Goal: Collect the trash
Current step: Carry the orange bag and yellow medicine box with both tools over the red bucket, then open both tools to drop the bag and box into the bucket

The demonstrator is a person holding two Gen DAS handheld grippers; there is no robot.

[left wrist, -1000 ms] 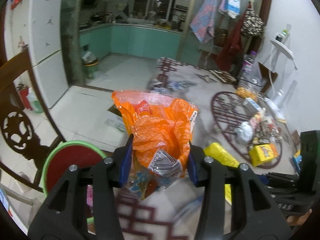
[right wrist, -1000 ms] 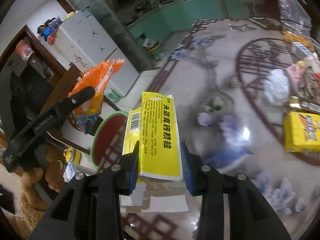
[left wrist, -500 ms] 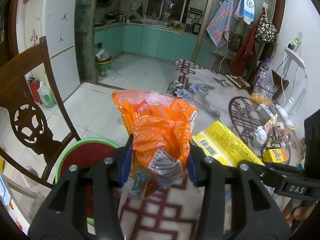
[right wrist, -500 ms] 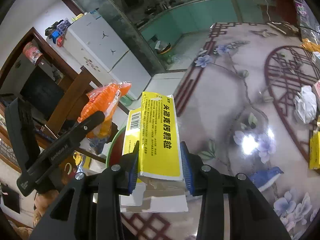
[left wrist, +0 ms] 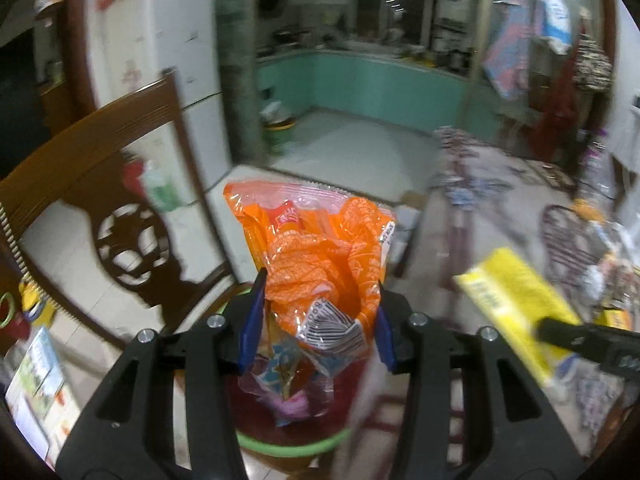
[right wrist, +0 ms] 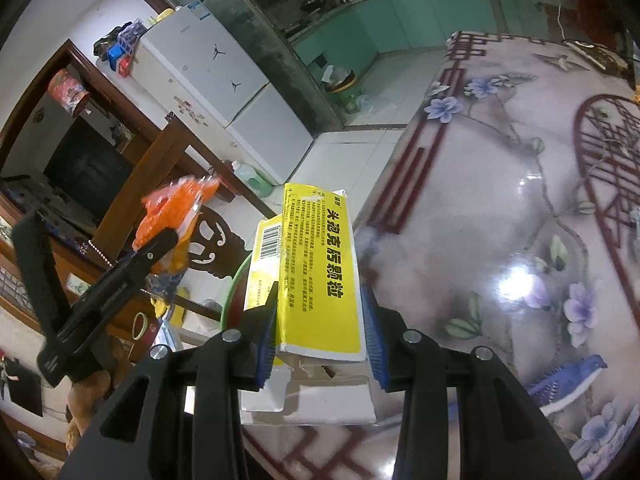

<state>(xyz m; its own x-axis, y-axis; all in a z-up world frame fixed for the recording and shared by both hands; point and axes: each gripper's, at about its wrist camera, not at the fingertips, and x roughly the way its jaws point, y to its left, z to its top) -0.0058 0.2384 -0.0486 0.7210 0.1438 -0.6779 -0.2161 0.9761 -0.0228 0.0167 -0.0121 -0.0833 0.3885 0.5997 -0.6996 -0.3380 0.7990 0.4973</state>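
1. The left gripper [left wrist: 316, 328] is clamped on a crinkled orange plastic bag [left wrist: 320, 256]; its blue pads press both sides, and the glossy film bunches between them with a barcode panel showing.
2. The bag hangs over a round bin [left wrist: 288, 444] with a green rim and a dark red inside, right beneath the fingers at the table edge.
3. The right gripper [right wrist: 322, 328] holds a flat yellow cardboard box [right wrist: 320, 272], squeezed between ribbed blue pads; the box has black print, a barcode side and a torn white flap at the near end.
4. The box sits over the edge of the glossy table [right wrist: 500, 200], patterned with flowers and red lattice.
5. A carved dark wooden chair [left wrist: 100, 208] stands just beside the bin; a white fridge [right wrist: 224, 92] is behind it.
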